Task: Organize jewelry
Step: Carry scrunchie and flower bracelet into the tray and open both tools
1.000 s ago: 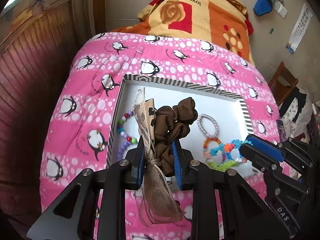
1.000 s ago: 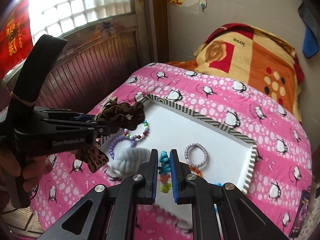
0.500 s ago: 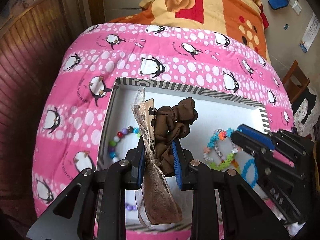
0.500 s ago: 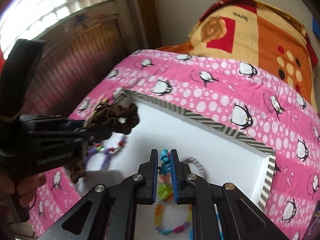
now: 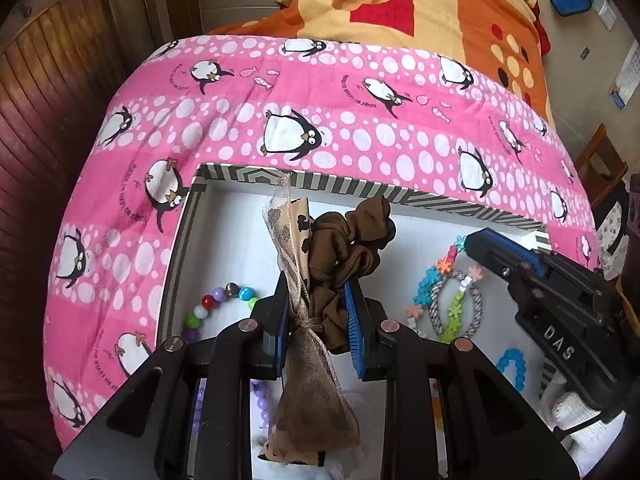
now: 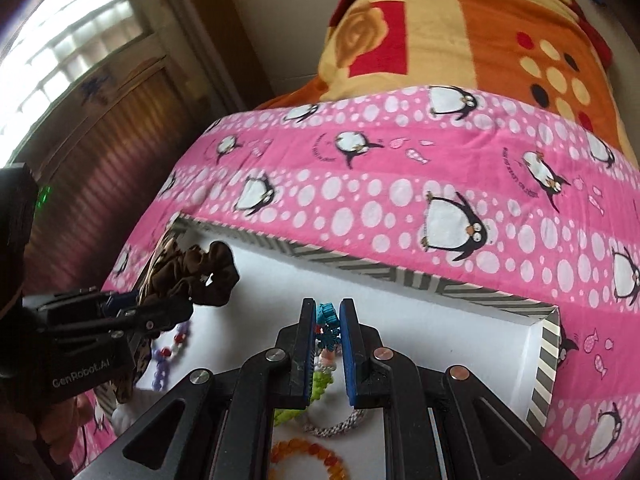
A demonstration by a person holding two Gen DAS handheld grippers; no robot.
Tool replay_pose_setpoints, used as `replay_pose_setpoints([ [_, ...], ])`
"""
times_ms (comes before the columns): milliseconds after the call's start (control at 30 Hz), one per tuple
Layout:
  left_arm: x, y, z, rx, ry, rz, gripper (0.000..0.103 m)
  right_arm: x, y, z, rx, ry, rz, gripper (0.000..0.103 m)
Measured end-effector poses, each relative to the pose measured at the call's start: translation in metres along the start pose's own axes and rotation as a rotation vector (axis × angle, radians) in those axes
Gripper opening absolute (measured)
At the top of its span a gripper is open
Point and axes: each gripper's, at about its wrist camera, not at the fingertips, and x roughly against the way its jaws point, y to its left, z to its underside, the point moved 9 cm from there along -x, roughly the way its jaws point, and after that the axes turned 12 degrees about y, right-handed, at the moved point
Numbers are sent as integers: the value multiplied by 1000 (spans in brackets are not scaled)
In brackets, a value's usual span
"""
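Brown scrunchie [image 5: 352, 256] w/ ribbon is clamped in L gripper [image 5: 318, 320], held over white tray [image 5: 240, 240]'s left half; colourful bead bracelet [image 6: 326, 322] pinched in R gripper [image 6: 325, 354], nearer tray's right wall.

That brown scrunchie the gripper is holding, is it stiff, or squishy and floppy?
Probably squishy: the brown scrunchie bunches into soft folds where the left gripper pinches it. Its sheer ribbon tails hang limp below, so likely floppy. It looks light and should not roll.
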Motion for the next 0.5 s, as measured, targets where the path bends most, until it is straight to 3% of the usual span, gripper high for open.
replay_pose_setpoints([
  [267, -12, -2, 7, -34, 10, -56, 29, 0, -13, 7, -48, 19, 3, 13],
  [333, -13, -3, 9, -36, 8, -61, 37, 5, -13, 11, -44, 17, 11, 22],
  [500, -2, -2, 18, -46, -24, -90, 53, 24, -9, 31, -31, 12, 40, 27],
])
